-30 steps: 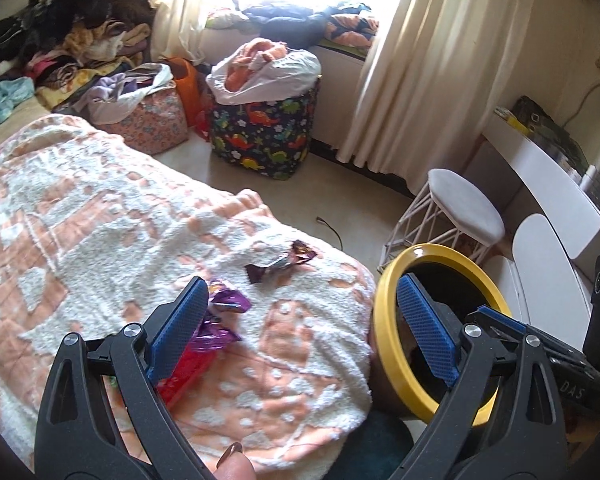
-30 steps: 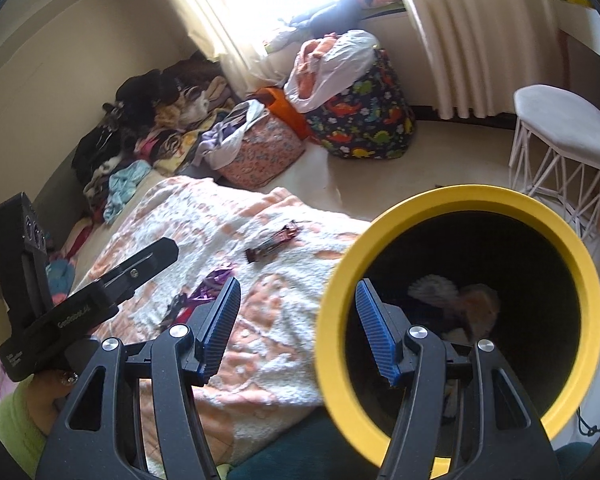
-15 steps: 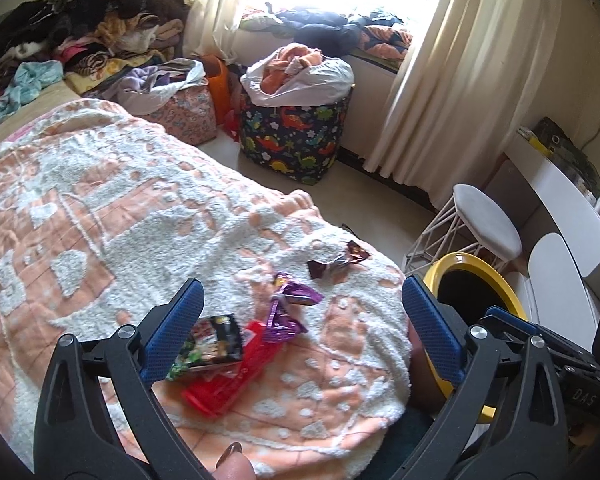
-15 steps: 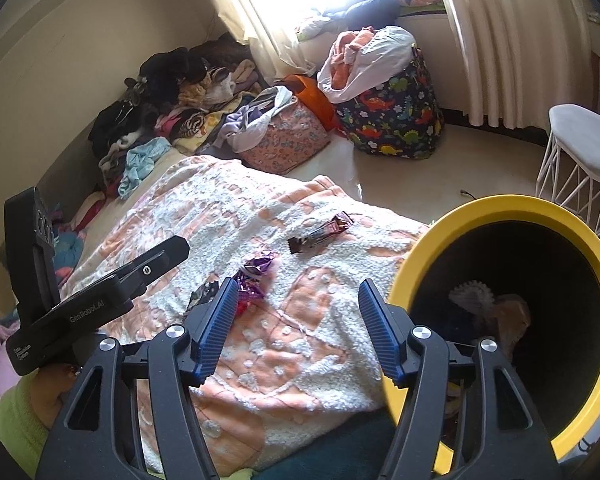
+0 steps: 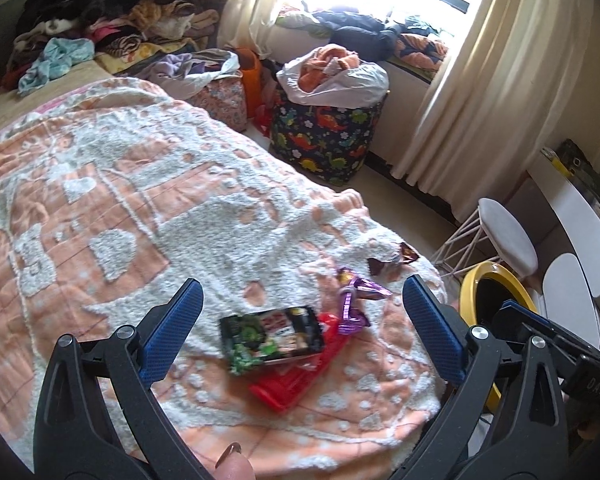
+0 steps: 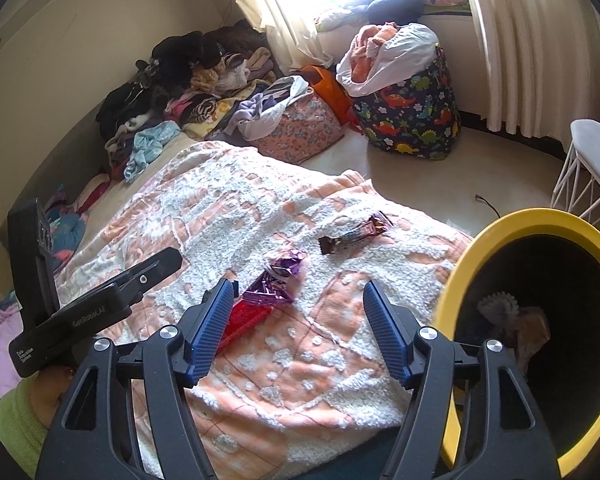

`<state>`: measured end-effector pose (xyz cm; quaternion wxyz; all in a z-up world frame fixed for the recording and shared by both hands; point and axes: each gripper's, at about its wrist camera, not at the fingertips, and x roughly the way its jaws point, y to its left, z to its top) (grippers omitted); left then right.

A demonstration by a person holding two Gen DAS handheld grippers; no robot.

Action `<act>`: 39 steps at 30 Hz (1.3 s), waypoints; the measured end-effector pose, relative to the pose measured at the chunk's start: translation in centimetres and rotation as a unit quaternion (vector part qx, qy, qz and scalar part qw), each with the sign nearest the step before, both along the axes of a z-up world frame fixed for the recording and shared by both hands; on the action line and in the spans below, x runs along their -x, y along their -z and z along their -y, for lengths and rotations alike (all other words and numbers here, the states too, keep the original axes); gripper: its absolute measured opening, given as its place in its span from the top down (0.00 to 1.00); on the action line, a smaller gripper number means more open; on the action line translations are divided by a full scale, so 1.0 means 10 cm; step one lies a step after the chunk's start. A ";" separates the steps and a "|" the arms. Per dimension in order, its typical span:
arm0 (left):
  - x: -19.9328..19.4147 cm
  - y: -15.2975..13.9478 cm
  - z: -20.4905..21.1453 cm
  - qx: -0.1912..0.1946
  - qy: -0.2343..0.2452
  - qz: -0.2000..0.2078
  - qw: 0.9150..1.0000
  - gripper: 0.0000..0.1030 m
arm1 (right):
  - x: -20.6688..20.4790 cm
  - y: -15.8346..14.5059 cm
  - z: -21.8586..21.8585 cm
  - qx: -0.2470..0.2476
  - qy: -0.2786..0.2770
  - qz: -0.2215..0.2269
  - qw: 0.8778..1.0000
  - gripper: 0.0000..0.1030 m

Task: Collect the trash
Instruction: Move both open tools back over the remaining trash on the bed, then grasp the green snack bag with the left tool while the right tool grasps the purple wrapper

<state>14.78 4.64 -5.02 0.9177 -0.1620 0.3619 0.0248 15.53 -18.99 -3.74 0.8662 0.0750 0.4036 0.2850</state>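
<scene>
**A:** Your left gripper [image 5: 302, 320] has pulled back and up over the last second, so the whole trash cluster now shows between its wide-open, empty jaws: the green-black packet [image 5: 274, 338] at centre frame, lying on the red wrapper [image 5: 296, 376], with the purple wrapper [image 5: 356, 300] just right of it.

**B:** And the brown one?

**A:** The brown wrapper [image 5: 392, 260] sits apart, right of centre, near the blanket [image 5: 112, 208] edge. Nothing is picked up yet; to my eye you're only lining up a grab.

**B:** The right side?

**A:** Your right gripper [image 6: 298, 330] is also spread open and holds nothing. The yellow-rimmed bin [image 6: 476, 248] has slid to the right edge of its view (some trash already lies inside).

**B:** Room to move?

**A:** Plenty of bare blanket at left. To the lower right the blanket drops off just beside the bin, and the white stool [image 5: 508, 236] stands beyond, so keep your swing short there.
</scene>
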 end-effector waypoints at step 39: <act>-0.28 0.85 -0.24 0.089 0.022 -0.109 0.990 0.11 | -0.92 0.81 -0.71 0.000 -0.040 -0.141 0.989 0.47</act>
